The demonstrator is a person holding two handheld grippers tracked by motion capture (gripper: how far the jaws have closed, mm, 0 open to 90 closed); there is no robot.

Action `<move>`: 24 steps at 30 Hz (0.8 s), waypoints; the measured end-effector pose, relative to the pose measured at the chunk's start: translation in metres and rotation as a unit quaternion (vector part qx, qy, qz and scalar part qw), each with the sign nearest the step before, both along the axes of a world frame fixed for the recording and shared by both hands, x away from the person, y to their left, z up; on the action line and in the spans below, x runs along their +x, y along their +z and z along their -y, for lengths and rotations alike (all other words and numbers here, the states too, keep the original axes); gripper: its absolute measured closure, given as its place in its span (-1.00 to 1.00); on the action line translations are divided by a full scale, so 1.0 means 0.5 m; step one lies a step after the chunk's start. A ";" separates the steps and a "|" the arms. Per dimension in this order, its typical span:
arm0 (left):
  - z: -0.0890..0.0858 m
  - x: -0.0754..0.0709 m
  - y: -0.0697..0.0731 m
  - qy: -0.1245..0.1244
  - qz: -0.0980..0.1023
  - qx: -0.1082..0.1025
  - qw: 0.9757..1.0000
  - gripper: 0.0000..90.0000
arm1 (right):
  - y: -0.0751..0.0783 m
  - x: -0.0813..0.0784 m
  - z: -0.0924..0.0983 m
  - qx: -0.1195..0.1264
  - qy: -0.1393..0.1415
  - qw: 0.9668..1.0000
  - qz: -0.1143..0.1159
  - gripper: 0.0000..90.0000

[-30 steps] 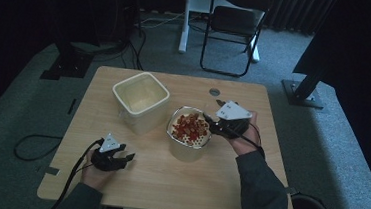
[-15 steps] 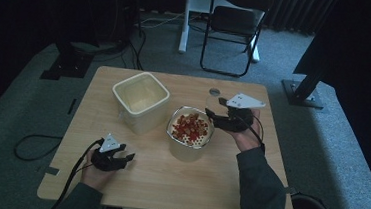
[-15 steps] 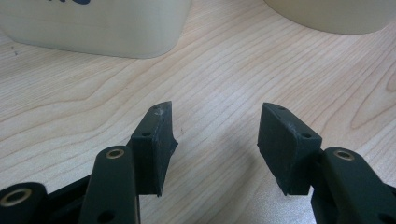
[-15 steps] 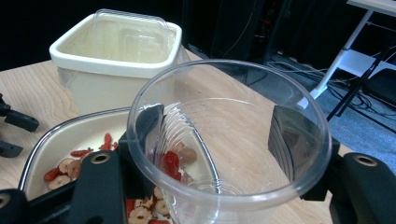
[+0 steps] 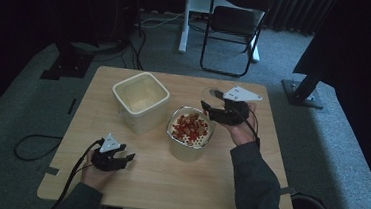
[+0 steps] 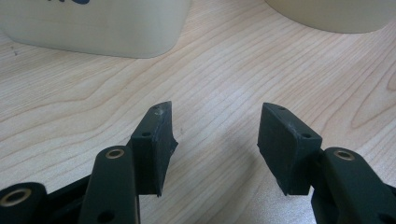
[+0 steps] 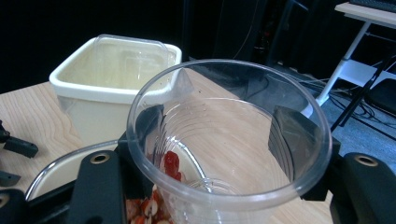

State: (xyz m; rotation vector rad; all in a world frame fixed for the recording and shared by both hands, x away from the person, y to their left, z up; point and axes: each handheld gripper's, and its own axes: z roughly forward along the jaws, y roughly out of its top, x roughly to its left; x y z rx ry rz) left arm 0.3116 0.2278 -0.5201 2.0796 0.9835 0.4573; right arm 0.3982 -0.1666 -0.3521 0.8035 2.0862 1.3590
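My right gripper (image 5: 212, 108) is shut on a clear plastic cup (image 5: 210, 93), held just past the far right side of a round tub (image 5: 187, 153) of red and pale pieces (image 5: 190, 126). In the right gripper view the cup (image 7: 233, 190) sits between the two jaws of the right gripper (image 7: 215, 135), mouth toward the camera, with red pieces (image 7: 171, 163) seen through its wall. A cream square tub (image 5: 140, 99) stands at the table's far left; its inside looks bare. My left gripper (image 5: 123, 158) rests open near the front left, nothing between its fingers (image 6: 156, 140).
The wooden table (image 5: 176, 194) has bare room along its front. Behind it on the grey carpet stand a black folding chair (image 5: 232, 28) and a white desk leg (image 5: 184, 19). Cables (image 5: 35, 140) trail off the left edge.
My right gripper has shifted a little toward the far edge with the cup, tilting it. The left gripper has stayed put.
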 end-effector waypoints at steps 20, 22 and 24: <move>0.002 -0.001 0.000 0.000 0.001 0.004 1.000 0.02 | 0.020 0.029 -0.038 0.025 0.015 1.000 0.002 -0.19; 0.002 -0.001 0.000 -0.001 0.001 0.005 1.000 0.02 | 0.022 0.031 -0.040 0.027 0.016 1.000 0.001 -0.19; 0.002 0.000 0.000 -0.001 0.000 0.006 1.000 0.02 | 0.025 0.033 -0.043 0.030 0.018 0.999 0.001 -0.19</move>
